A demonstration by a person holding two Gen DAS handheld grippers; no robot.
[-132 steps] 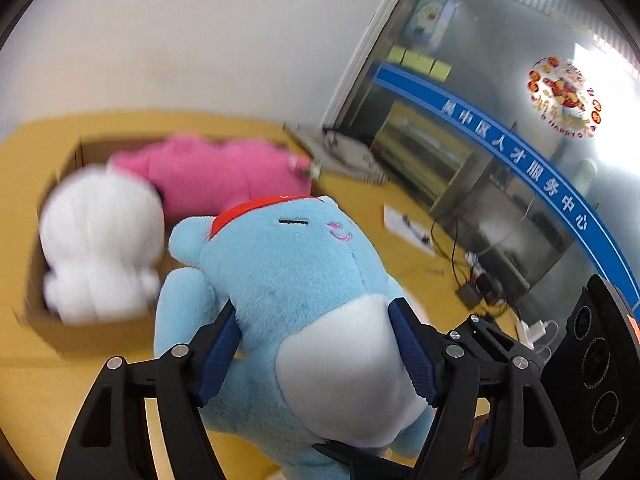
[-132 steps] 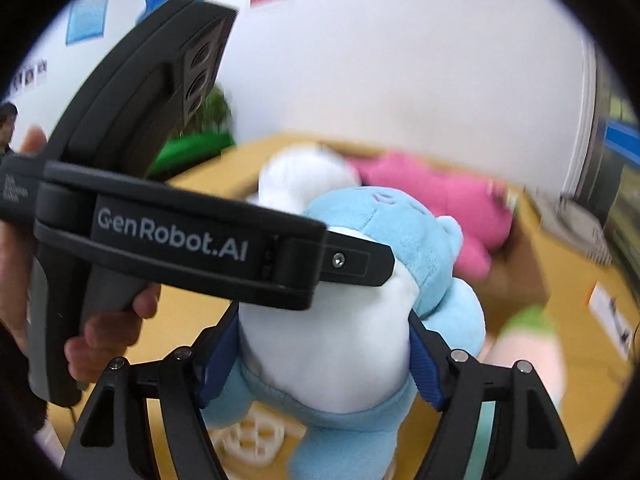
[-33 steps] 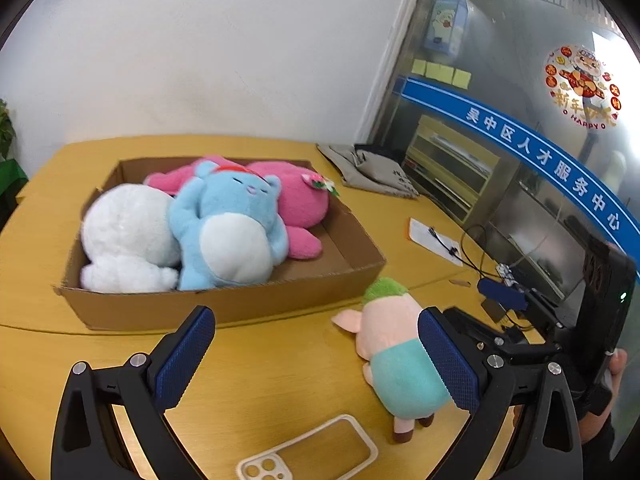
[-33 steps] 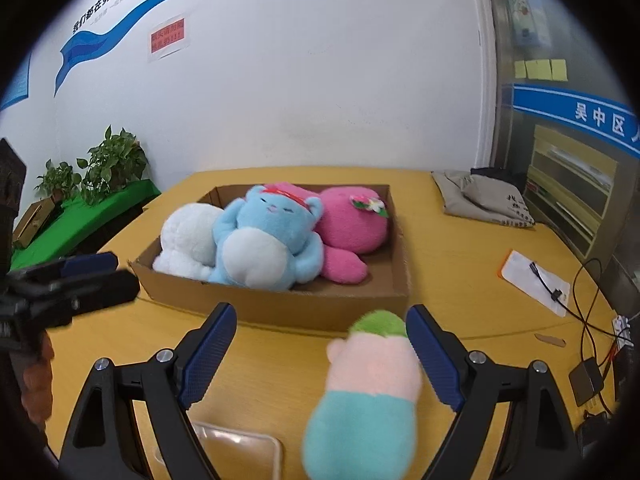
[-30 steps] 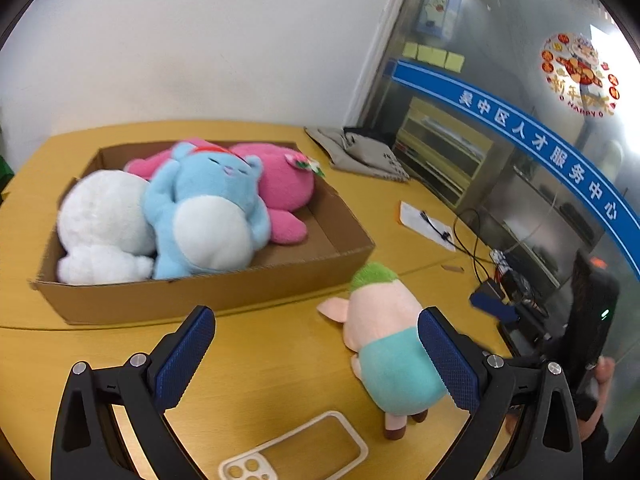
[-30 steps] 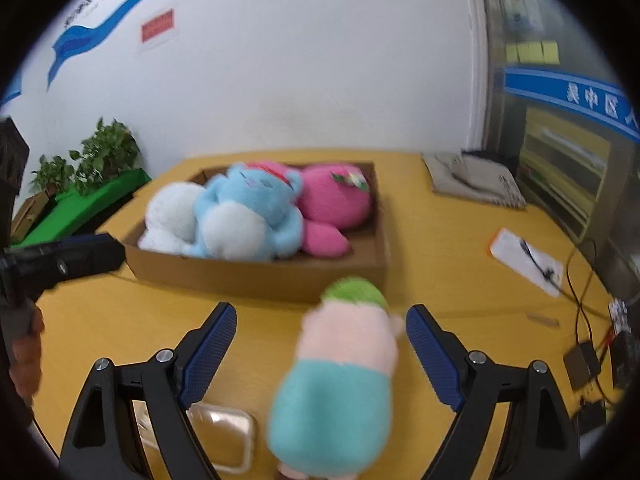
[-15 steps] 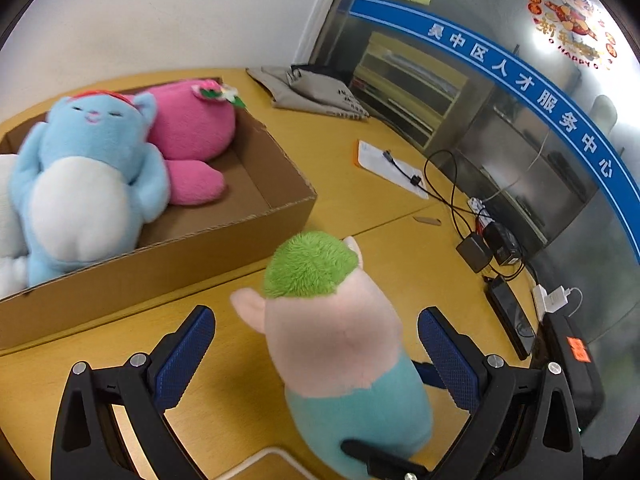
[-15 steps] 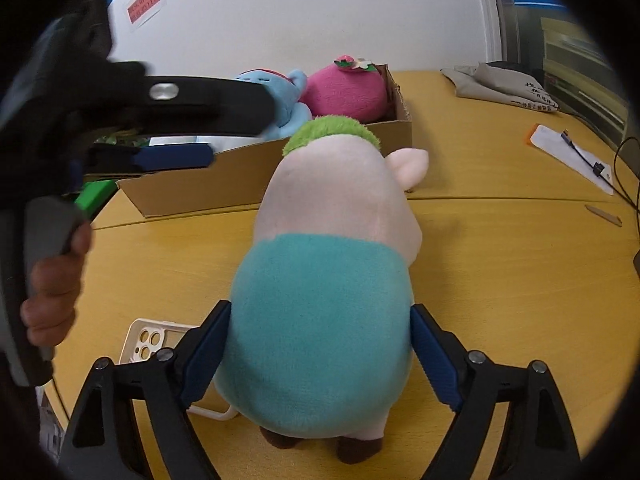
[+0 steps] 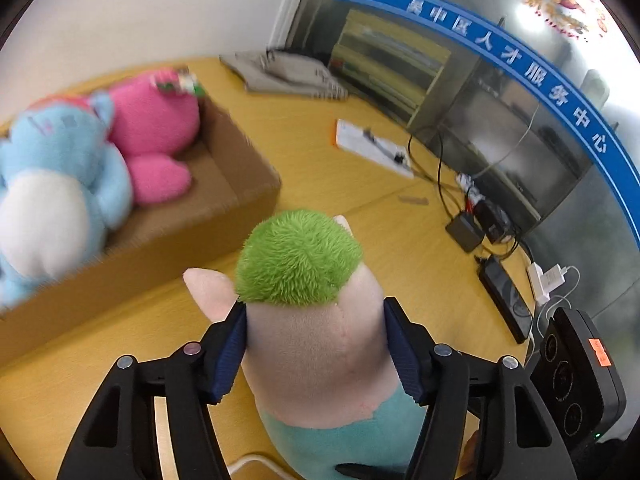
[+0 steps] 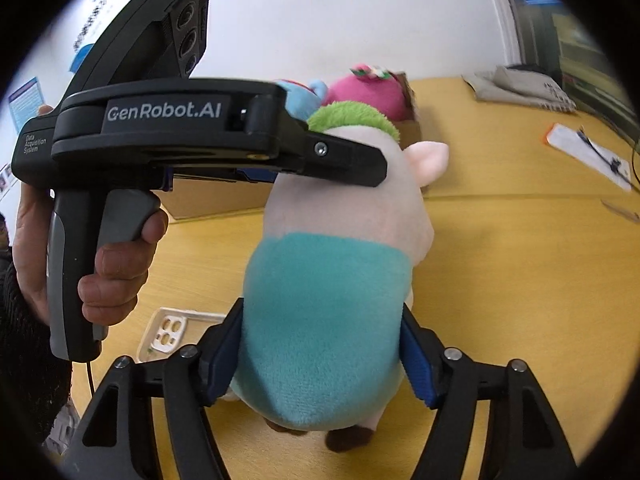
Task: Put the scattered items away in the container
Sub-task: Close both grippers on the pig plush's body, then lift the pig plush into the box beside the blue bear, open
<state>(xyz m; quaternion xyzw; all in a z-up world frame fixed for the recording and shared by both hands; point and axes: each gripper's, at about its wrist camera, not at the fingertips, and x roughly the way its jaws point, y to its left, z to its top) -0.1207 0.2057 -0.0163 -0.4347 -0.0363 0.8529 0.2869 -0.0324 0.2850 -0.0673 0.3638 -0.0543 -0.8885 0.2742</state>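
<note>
The plush pig (image 9: 316, 344) stands upright on my tabletop (image 10: 520, 280), long axis vertical, back toward me and green tuft up, facing the cardboard box (image 9: 240, 184). It is pale pink with a teal lower body and brown feet. My left gripper (image 9: 316, 350) clamps its upper body; my right gripper (image 10: 320, 354) squeezes its teal belly. The box holds a blue plush (image 9: 60, 184) and a pink plush (image 9: 156, 128), side by side.

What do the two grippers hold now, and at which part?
Both hold the pig plush toy. The left gripper clamps its pink upper body just below the green hair; the right gripper clamps its teal lower body.
</note>
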